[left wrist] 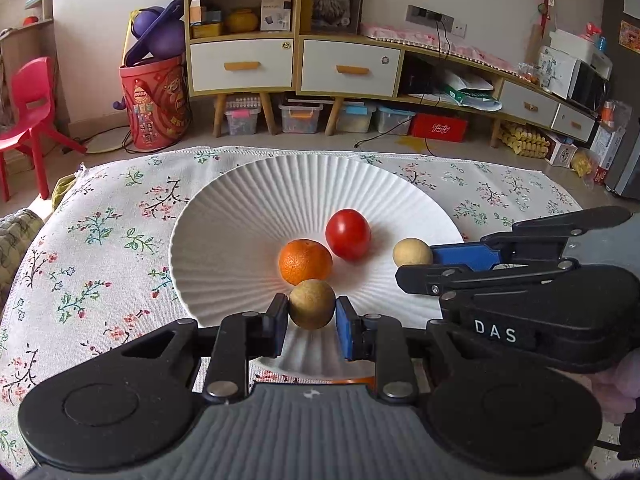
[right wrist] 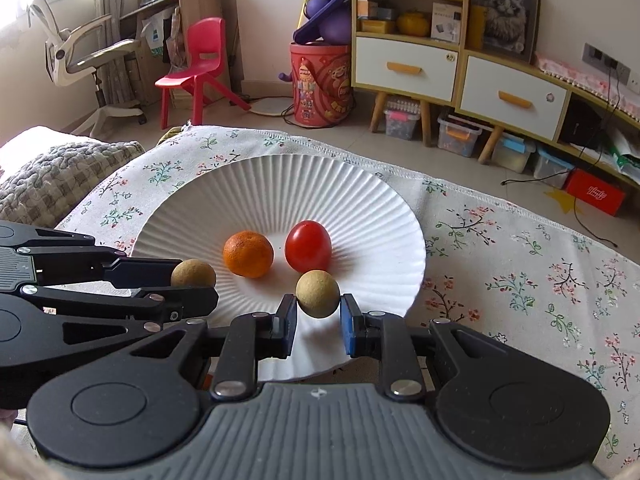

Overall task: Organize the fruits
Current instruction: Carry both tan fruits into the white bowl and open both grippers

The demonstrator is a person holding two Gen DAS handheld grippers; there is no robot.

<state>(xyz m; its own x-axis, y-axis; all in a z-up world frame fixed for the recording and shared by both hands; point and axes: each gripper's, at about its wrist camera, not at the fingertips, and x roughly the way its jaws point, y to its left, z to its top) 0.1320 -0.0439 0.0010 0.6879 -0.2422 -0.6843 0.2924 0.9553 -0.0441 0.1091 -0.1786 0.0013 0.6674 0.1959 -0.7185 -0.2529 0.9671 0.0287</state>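
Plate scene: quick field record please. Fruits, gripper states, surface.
surface: floral tablecloth
plate: white ribbed plate on the cloth
on plate: orange, red tomato, side by side near the centre
left gripper: shut on a brown longan, over the plate's near rim
right gripper: shut on a paler longan, over the plate
fruits still on cloth: none visible

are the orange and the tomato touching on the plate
Apart. The right wrist view shows white plate between the orange and the tomato; in the left wrist view they overlap only by angle.
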